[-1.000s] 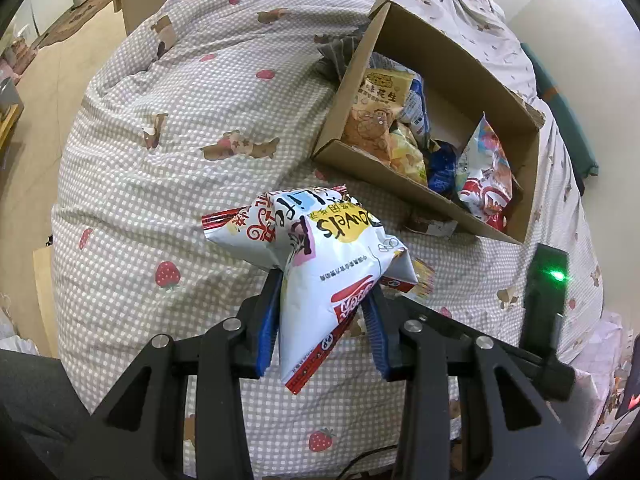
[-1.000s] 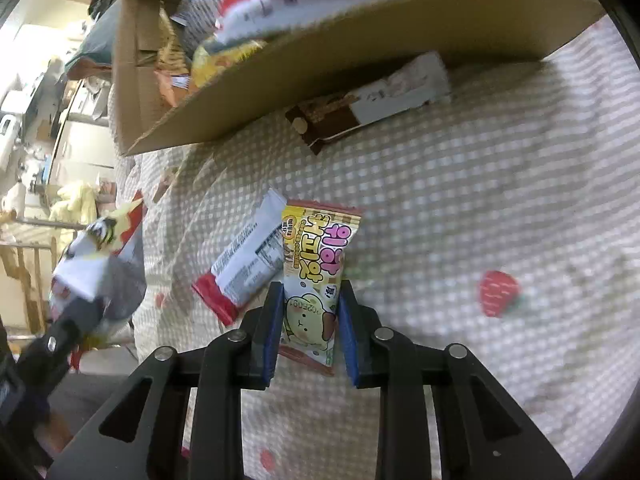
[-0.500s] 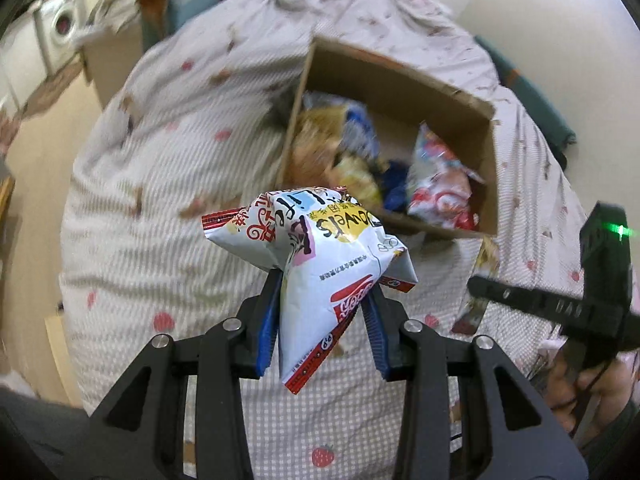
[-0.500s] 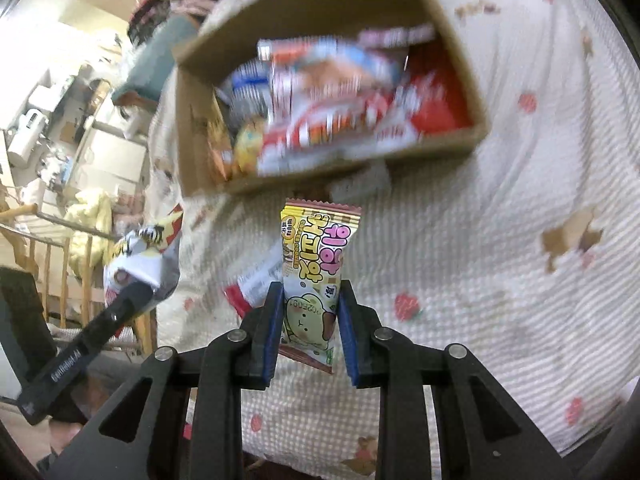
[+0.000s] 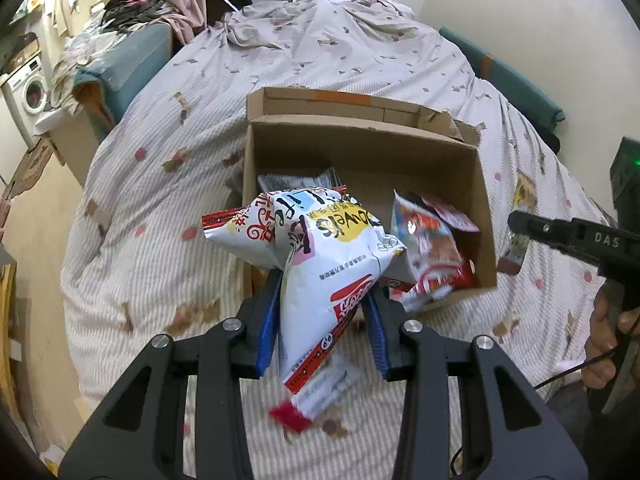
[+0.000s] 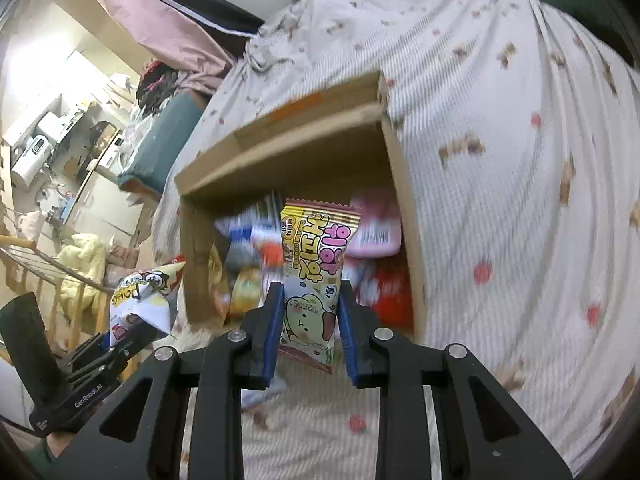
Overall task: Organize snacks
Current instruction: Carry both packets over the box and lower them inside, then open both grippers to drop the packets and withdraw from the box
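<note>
My left gripper (image 5: 320,316) is shut on a white chip bag (image 5: 320,256) and holds it in the air in front of the open cardboard box (image 5: 360,136) on the bed. My right gripper (image 6: 310,324) is shut on a yellow-and-pink candy packet (image 6: 316,264), held up at the box's near edge (image 6: 200,216). The box holds several snack packets (image 5: 432,248). The left gripper with its bag shows at lower left of the right wrist view (image 6: 140,300). The right gripper shows at right of the left wrist view (image 5: 568,236).
A red-and-white snack bar (image 5: 316,396) lies on the checked bedspread (image 5: 160,208) under the left gripper. A teal chair (image 5: 120,72) piled with clothes stands left of the bed. A wall (image 5: 520,8) runs behind the bed.
Both grippers have risen and tilted toward the box, each still holding its snack. The box now looks nearer and more open from above in both views.
</note>
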The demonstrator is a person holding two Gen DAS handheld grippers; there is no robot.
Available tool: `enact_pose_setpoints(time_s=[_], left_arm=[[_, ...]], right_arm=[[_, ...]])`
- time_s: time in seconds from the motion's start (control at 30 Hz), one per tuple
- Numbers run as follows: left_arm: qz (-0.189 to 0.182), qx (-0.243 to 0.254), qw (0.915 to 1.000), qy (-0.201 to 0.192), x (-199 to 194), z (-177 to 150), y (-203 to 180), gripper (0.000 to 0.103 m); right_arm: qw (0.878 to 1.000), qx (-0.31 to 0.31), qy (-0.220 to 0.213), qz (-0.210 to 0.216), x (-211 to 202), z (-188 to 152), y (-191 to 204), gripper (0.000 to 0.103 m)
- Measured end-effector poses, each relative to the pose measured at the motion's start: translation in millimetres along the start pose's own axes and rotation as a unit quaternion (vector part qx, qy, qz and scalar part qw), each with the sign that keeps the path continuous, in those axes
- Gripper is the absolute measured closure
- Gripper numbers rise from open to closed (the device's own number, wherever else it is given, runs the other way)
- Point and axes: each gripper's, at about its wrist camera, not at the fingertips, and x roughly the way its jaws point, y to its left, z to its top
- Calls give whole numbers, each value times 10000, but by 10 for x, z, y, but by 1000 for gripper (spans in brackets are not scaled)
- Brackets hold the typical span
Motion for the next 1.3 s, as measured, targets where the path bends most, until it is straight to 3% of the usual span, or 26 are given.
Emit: enact_pose_setpoints(time_s=[0.2,0.37,0.57,0.73,1.1,1.3], left_arm=[[51,178,9997,-139,307,202,-40,68],[-87,73,9999,-45,530,151,-6,68],[-83,6,9999,77,693,112,24,68],[79,233,9994,-231,657,99,-39,67],[-53,-35,9999,-157,695,112,24,64],[-18,48,9999,-133,694,102,-3,64]], right_arm=[[9993,-118,-350,-16,203,345,-65,76],[9980,-408,-470,-72,385,322,-68,76],[9909,-1131,-549,-478,503,270,69,76],[9897,-1222,-495,-554,594,259,80,75],[9913,-1128,-461,-504,646,263,46,75],[9956,-832,-407,-149,659,282,-36,75]])
